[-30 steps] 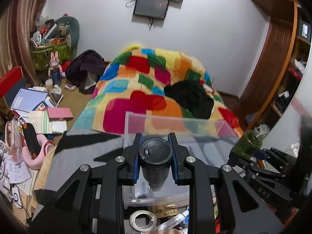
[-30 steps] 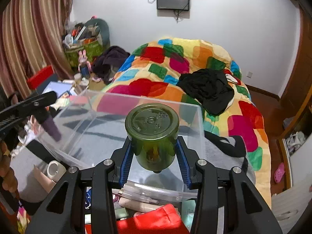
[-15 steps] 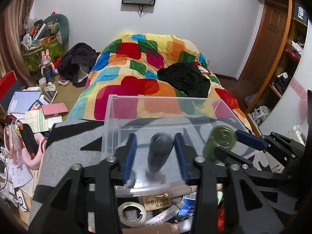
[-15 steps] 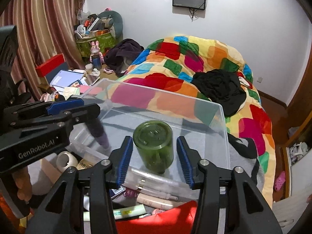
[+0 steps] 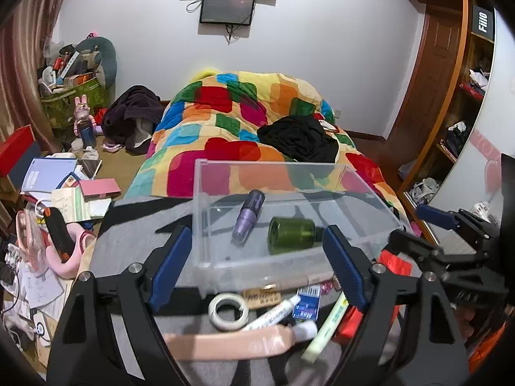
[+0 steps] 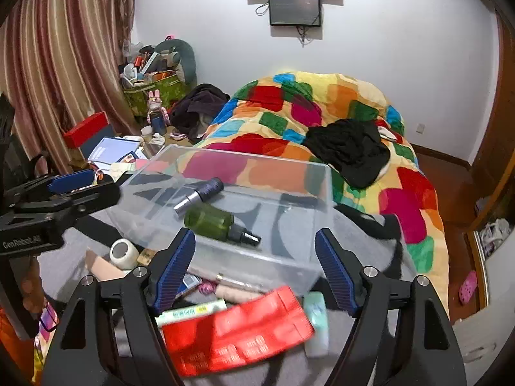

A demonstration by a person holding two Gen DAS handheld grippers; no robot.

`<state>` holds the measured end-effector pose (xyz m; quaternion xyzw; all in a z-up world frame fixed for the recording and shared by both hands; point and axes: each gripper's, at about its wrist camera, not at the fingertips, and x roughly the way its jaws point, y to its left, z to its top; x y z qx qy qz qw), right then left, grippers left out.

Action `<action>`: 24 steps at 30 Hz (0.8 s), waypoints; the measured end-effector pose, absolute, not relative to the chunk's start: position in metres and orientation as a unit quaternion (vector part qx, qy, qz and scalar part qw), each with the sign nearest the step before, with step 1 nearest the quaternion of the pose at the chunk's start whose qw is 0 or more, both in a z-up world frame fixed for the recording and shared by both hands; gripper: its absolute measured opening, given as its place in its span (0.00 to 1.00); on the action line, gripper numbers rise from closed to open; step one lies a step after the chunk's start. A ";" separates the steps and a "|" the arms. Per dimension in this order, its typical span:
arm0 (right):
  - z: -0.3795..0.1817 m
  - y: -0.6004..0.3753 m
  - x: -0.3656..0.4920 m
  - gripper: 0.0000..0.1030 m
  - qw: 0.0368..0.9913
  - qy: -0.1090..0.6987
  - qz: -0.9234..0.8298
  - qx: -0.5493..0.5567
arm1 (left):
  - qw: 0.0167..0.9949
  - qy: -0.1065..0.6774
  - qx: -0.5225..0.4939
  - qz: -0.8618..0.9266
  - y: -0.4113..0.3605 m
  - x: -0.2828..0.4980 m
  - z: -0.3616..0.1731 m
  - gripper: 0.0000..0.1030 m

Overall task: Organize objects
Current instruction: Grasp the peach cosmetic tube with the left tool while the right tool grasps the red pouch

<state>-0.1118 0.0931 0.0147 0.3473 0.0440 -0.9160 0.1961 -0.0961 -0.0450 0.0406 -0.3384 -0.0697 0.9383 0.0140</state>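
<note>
A clear plastic box [image 5: 206,225] [image 6: 315,173] stands on a grey and black blanket. Inside it a purple bottle [image 5: 248,215] [image 6: 199,194] and a green spray bottle [image 5: 291,234] [image 6: 214,220] lie on their sides, side by side. My left gripper [image 5: 257,271] is open and empty, hovering just in front of the box. My right gripper [image 6: 254,265] is open and empty too, in front of the box. Each gripper also shows at the edge of the other's view.
Loose items lie in front of the box: a tape roll [image 5: 228,310], a white tube [image 5: 273,315], a pale green tube [image 5: 325,331], a beige tube [image 5: 225,342], a red pouch [image 6: 238,328]. A colourful quilt [image 5: 244,128] covers the bed behind. Clutter fills the floor at left [image 5: 54,186].
Both grippers opened and let go of their bottles, which now lie in the clear box. Both grippers have pulled back from the box.
</note>
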 end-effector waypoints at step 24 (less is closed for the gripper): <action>-0.049 0.106 -0.061 0.80 0.216 -0.010 -0.871 0.440 | 0.067 -0.077 -0.461 0.882 -0.077 -0.076 -0.053 0.83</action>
